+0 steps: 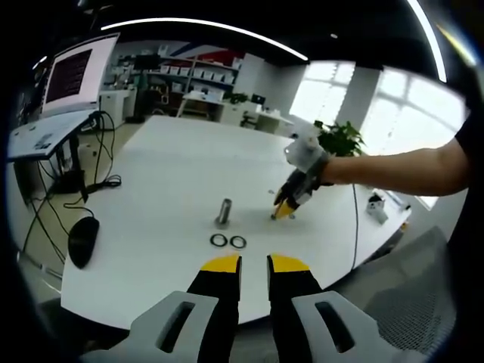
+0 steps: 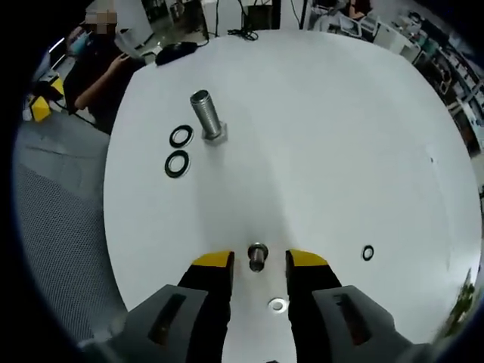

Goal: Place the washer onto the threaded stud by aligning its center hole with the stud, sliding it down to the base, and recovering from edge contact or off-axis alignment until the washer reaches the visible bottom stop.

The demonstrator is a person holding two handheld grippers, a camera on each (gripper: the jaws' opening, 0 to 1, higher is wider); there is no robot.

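Black rings (image 2: 178, 151) beside large bolt (image 2: 207, 115).

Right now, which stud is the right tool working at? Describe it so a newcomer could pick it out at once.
On the white table, look between the yellow tips of the right tool: a small threaded stud stands upright there, with a silver washer lying beside it. Unlike the large bolt with two black rings further off, it is short and slim.
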